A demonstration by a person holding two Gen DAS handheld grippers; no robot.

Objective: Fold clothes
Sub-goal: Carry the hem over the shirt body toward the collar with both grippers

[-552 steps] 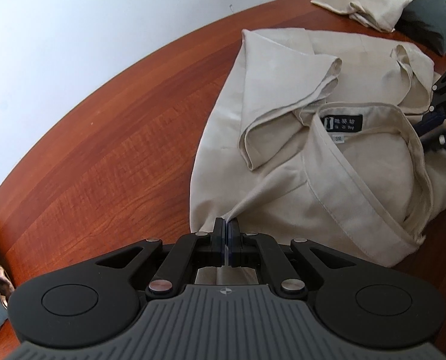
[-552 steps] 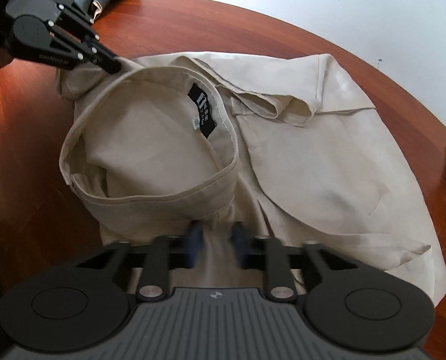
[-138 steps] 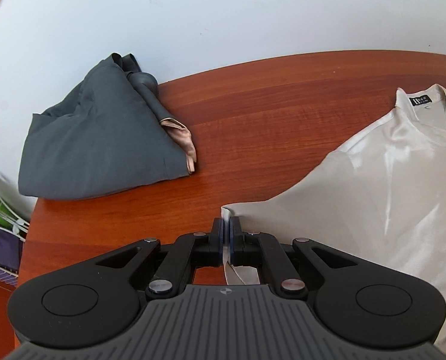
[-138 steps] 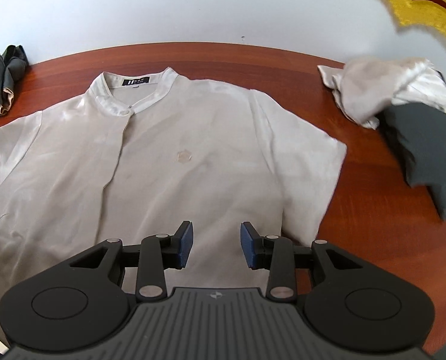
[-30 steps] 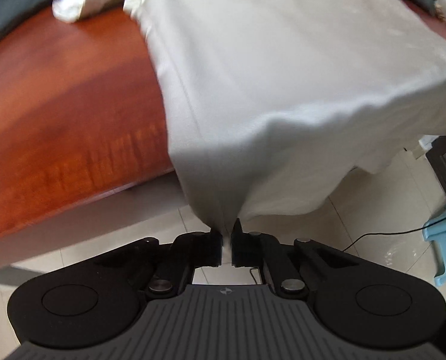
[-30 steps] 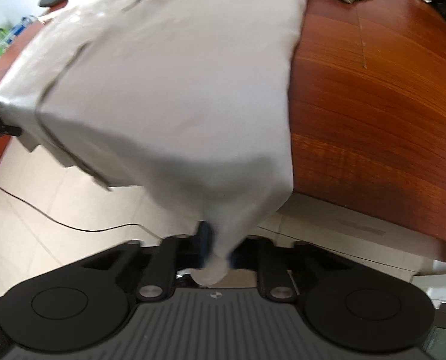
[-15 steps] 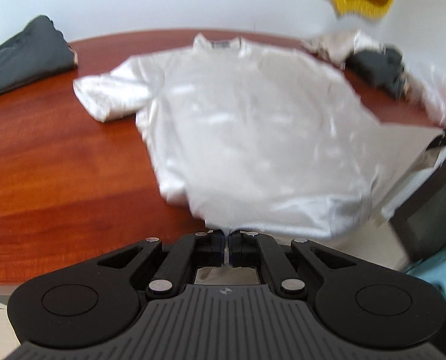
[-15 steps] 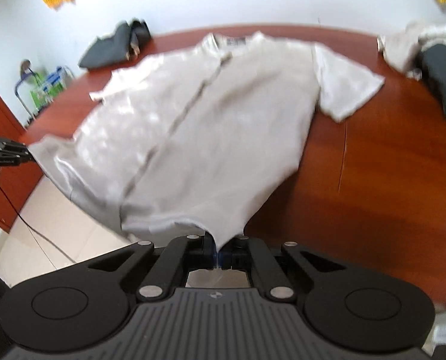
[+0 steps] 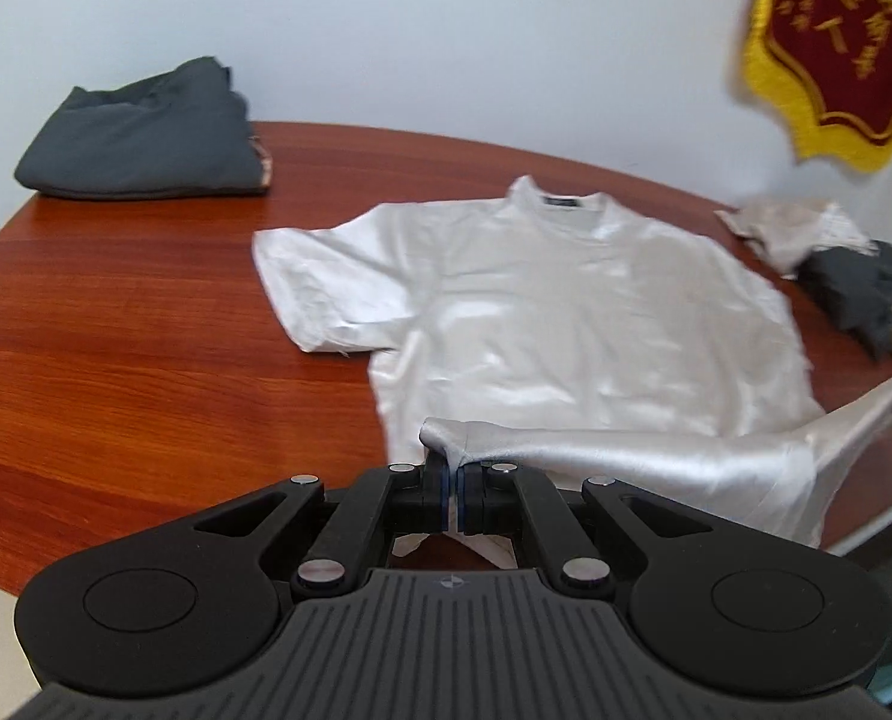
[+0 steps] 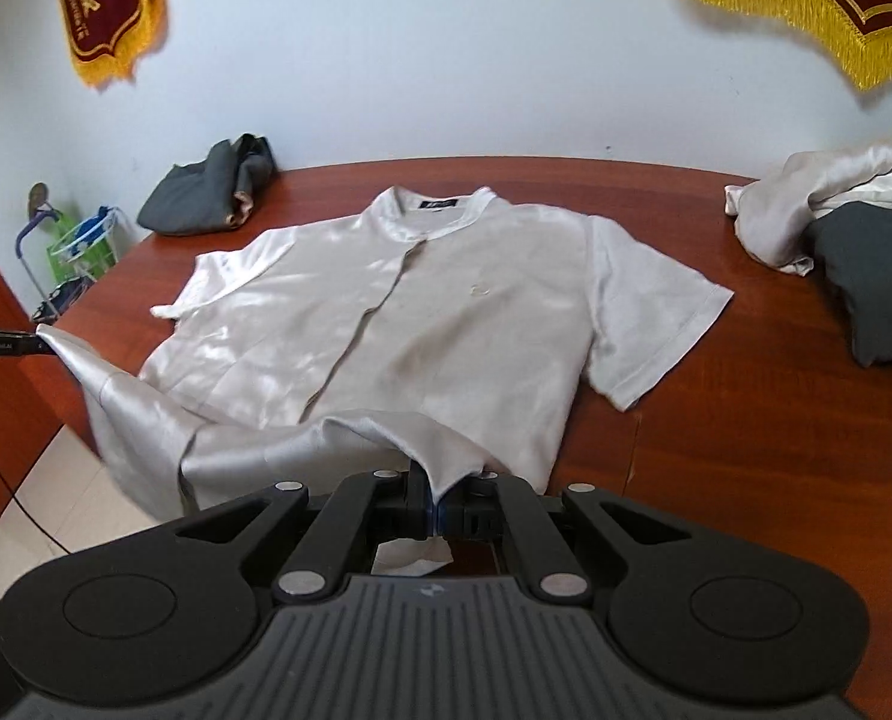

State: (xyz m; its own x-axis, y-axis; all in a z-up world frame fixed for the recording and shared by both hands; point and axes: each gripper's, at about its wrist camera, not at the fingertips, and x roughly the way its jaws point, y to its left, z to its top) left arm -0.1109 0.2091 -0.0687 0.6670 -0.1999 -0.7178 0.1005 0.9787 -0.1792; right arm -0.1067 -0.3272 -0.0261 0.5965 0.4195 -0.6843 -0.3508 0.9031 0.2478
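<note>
Half a second back the shirt (image 10: 446, 312) was blurred in a swing over the counter (image 9: 116, 324); now most of it has settled flat there, front up, collar at the far end from both grippers, sleeves spread to either side. A second back it hung off the counter's edge toward the floor.

Only the hem is off the wood. The left gripper (image 9: 451, 495) is closed on one hem corner just ahead of its fingers, and the right gripper (image 10: 435, 510) is clamped on the other corner, the cloth between them sagging in a loose band past the near edge. That reads as a garment laid out and smoothed, ready for its folds, though the hem has yet to be set down.

A small black neck label sits inside the collar; its writing is too small to read. Red pennants (image 10: 110, 0) with gold fringe hang on the wall, bearing gold characters too blurred to read. Dark folded clothes (image 9: 140, 144) lie far left of the left gripper, and a crumpled pile (image 10: 836, 216) far right of the right one.
</note>
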